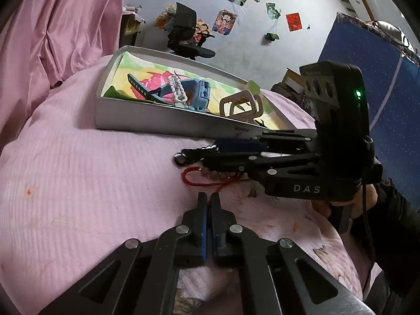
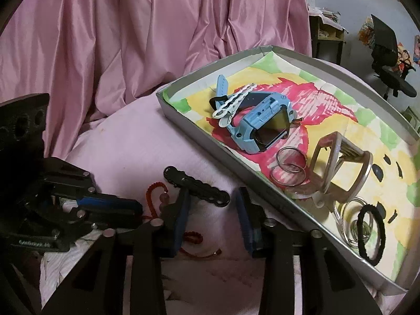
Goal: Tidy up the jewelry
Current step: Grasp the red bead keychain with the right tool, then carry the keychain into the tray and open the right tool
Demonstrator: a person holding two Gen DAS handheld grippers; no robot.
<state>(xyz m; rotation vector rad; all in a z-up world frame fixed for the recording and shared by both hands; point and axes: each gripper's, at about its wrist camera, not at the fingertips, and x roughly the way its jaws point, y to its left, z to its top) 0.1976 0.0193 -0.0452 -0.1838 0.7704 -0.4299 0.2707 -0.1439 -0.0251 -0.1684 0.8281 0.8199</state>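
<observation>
A shallow grey box (image 2: 231, 155) with colourful paper lining holds a blue watch (image 2: 265, 123), a white chain clip (image 2: 233, 102), metal rings (image 2: 288, 168), a beige hair claw (image 2: 341, 168) and a black hair tie (image 2: 372, 233). The box also shows in the left wrist view (image 1: 157, 120). On the pink cloth lie a black chain clip (image 2: 197, 186) and a red cord bracelet (image 2: 155, 197). My right gripper (image 2: 212, 220) is open, its fingers on either side of the black clip's end. My left gripper (image 1: 208, 210) is shut and empty, just short of the red bracelet (image 1: 207, 178).
Pink cloth (image 1: 78, 183) covers the surface and pink curtain (image 2: 131, 39) hangs behind. A black office chair (image 1: 186, 34) stands by the far wall. A blue panel (image 1: 367, 78) stands at the right.
</observation>
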